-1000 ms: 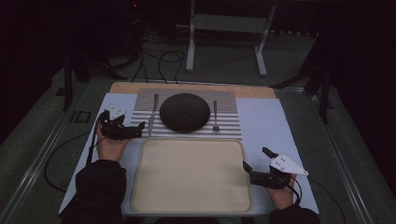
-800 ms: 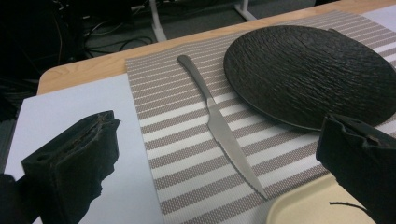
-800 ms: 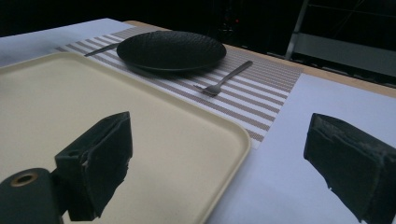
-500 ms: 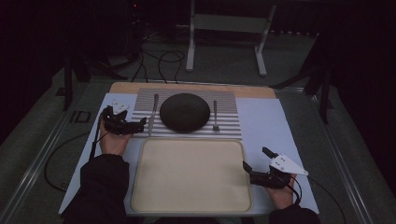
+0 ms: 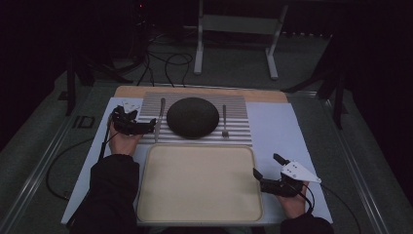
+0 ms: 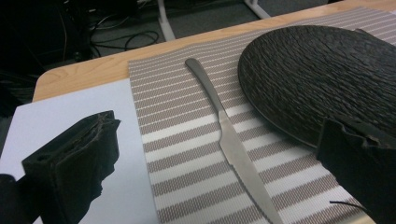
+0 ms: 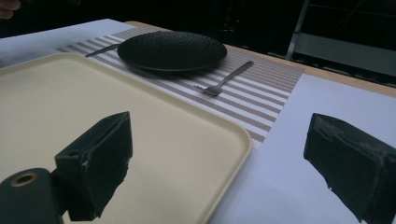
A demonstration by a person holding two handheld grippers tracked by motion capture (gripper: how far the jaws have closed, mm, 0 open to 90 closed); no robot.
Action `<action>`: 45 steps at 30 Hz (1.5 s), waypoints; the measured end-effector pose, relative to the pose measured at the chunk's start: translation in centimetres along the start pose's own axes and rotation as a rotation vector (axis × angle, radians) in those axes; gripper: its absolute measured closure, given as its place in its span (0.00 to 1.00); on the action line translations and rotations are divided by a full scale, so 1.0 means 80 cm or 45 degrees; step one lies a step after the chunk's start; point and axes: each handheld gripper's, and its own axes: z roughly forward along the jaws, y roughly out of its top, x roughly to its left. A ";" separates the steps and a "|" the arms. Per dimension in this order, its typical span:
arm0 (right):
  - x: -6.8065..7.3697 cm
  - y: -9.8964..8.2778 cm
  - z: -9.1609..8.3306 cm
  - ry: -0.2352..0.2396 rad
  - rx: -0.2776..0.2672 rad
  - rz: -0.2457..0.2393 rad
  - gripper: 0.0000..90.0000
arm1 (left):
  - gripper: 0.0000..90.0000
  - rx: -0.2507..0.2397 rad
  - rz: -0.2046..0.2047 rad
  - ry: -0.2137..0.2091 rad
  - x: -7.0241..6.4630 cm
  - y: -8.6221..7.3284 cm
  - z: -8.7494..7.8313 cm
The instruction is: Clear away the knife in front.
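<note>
Reaching with jaws spread wide, the left gripper straddles the knife lying just left of the dark plate — the right gripper, also open, rests beside the tray.

**Colours and patterns**

Plate — black, ripple-textured. Placemat — beige and white stripes. Knife and fork silver-grey. Tray plain cream. Bench sheet white over a tan wooden edge.
</note>
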 end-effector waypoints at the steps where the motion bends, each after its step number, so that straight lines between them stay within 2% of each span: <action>1: 0.000 0.000 0.000 -0.001 0.002 0.000 0.09 | 0.00 0.005 0.001 -0.001 0.000 0.001 0.002; 23: -0.001 -0.001 0.001 -0.006 0.000 0.006 0.09 | 0.00 0.082 -0.009 0.018 0.007 0.026 0.050; 27: -0.002 -0.001 0.000 -0.008 0.000 0.010 0.09 | 0.00 0.107 0.006 0.017 0.004 0.032 0.062; 32: -0.002 -0.001 -0.001 -0.008 -0.002 0.014 0.09 | 0.01 0.143 -0.008 -0.006 0.000 0.039 0.079; 34: -0.003 -0.001 -0.001 -0.007 -0.003 0.016 0.09 | 0.02 0.173 0.009 0.002 -0.001 0.042 0.088; 36: -0.003 -0.001 -0.001 -0.005 -0.009 0.018 0.09 | 0.02 0.185 -0.012 0.001 0.000 0.044 0.096; 39: -0.006 -0.003 0.000 -0.006 -0.006 0.030 0.09 | 0.04 0.196 -0.069 -0.007 0.004 0.048 0.106; 43: -0.006 -0.002 0.001 0.002 -0.008 0.039 0.09 | 0.09 0.232 -0.065 -0.002 0.002 0.052 0.116; 44: -0.006 -0.002 0.001 0.007 -0.007 0.036 0.09 | 0.10 0.249 -0.082 -0.016 0.001 0.053 0.122; 45: -0.005 -0.002 0.001 0.008 -0.002 0.033 0.09 | 0.13 0.263 -0.090 0.001 0.000 0.053 0.126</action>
